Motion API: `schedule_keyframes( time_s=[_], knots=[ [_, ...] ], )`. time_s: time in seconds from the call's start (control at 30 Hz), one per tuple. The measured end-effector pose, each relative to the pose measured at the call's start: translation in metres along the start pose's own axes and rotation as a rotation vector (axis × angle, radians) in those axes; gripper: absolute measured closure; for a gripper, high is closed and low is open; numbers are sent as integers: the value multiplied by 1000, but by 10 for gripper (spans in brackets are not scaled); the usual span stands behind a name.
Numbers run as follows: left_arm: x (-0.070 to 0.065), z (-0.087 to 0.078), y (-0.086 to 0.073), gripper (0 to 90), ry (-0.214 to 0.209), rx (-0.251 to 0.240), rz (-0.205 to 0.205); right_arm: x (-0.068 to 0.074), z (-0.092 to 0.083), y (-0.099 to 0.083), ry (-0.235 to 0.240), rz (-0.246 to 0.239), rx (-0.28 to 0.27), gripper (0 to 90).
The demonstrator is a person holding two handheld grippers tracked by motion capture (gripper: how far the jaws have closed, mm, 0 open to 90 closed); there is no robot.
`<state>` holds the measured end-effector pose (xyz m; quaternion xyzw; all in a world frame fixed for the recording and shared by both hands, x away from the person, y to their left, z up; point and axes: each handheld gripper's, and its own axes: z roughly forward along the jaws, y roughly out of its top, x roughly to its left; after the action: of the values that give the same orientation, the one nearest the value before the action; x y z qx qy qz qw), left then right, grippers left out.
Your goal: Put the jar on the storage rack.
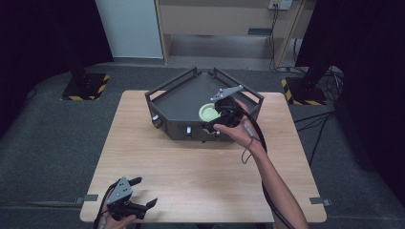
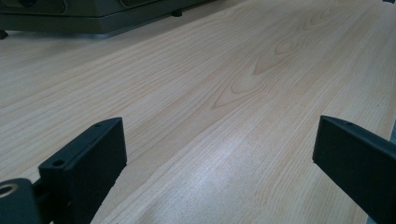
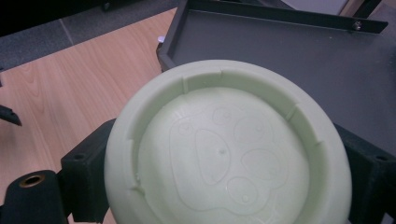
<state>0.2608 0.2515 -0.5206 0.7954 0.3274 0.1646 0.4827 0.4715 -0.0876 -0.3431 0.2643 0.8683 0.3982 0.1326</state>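
A pale green round bowl (image 1: 208, 112) with a paw-print pattern is turned bottom-up (image 3: 229, 154) between the jaws of my right gripper (image 1: 216, 117). That gripper is shut on it and holds it over the front right part of a dark grey angular tray (image 1: 176, 102). The tray's flat floor (image 3: 289, 60) lies just beyond the bowl in the right gripper view. My left gripper (image 1: 143, 193) rests low at the table's front left corner, open, with bare wood between its jaws (image 2: 219, 158).
The tray stands at the back middle of the wooden table (image 1: 191, 167); its front wall (image 2: 84, 18) shows at the top of the left gripper view. A wooden cabinet (image 1: 224, 24) and black stand bases with striped edges (image 1: 86, 86) are on the floor behind.
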Motion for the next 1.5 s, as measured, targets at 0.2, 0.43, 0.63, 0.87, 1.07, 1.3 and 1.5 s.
schedule_keyframes(
  time_s=[0.2,0.43,0.63,0.87,1.07,1.3,1.5],
  knots=[
    [0,0,0,16,-4,2,2,-6,5,8,-19,16,0,112],
    [-1,0,0,16,-6,6,7,-13,12,16,-42,40,-10,112],
    [-1,1,0,16,-8,8,10,-21,18,18,-71,66,-6,112],
    [-2,1,0,16,-10,8,13,-29,27,23,-107,106,-22,112],
    [-2,1,1,16,-13,2,10,-33,36,26,-140,146,-34,112],
    [-2,1,1,16,-18,0,10,-40,49,28,-171,169,-23,112],
    [-3,1,1,16,-20,1,13,-46,57,27,-204,196,-24,112]
  ],
)
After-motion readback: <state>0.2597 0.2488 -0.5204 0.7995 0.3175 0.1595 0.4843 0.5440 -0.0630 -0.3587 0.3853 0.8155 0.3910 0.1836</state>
